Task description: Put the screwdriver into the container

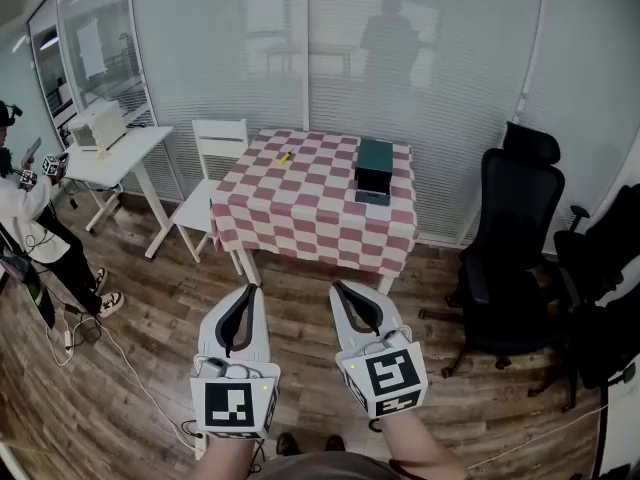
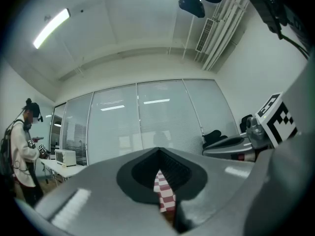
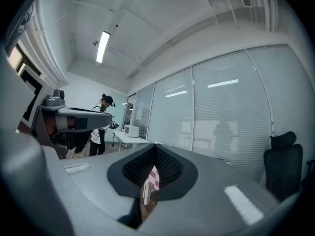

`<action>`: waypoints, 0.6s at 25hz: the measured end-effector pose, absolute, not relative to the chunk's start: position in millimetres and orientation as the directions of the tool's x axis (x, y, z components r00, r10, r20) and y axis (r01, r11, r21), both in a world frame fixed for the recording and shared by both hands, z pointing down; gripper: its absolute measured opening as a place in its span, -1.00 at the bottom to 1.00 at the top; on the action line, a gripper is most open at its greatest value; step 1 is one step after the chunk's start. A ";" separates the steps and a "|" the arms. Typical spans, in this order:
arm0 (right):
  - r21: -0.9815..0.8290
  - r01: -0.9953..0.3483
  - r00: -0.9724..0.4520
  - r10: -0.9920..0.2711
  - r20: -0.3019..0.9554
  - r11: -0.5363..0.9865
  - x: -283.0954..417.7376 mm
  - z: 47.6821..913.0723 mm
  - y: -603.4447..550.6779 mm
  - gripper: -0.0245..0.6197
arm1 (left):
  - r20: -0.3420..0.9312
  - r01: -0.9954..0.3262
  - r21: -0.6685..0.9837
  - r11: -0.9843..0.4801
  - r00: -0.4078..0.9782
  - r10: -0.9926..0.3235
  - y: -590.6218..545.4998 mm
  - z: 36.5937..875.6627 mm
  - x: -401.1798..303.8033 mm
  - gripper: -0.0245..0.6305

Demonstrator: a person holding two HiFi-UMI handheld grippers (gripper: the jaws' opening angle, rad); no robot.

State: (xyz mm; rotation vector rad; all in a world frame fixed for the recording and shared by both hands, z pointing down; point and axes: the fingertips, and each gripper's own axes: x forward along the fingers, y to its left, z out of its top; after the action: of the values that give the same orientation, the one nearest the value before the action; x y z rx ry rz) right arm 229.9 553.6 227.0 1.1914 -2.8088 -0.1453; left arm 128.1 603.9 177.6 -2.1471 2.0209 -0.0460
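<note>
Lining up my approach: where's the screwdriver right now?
In the head view, the yellow screwdriver lies on the checkered table, far-left part, left of the dark container, near the white chair.

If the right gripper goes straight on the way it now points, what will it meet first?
Most likely the checkered table, at the hanging cloth on its near side: the right gripper aims at it, and nothing stands between them. Whether it would pass above the tabletop is unclear.
</note>
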 end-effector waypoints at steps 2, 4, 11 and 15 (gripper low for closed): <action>0.110 -0.706 -0.700 -0.713 0.045 0.700 235.9 229.2 553.5 -0.85 | -0.111 -0.986 -0.159 -0.047 0.065 -0.992 603.7 180.7 133.3 -0.93; 0.110 -0.698 -0.708 -0.705 0.050 0.708 240.8 232.3 554.3 -0.85 | -0.107 -0.987 -0.153 -0.038 0.055 -0.993 604.1 186.4 136.4 -0.92; 0.073 -0.676 -0.728 -0.680 0.090 0.733 237.0 257.0 543.6 -0.85 | -0.031 -0.989 -0.145 -0.028 0.033 -0.999 591.9 213.1 134.0 -0.92; 0.071 -0.674 -0.726 -0.677 0.118 0.735 224.0 269.2 516.8 -0.85 | -0.020 -0.991 -0.131 -0.022 0.024 -0.999 564.5 222.1 117.5 -0.92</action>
State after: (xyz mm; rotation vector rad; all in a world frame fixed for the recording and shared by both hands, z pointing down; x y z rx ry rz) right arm 224.0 516.8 269.2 1.0954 -2.7985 -0.0350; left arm 117.5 564.5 222.1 -2.1679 2.1182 -0.1181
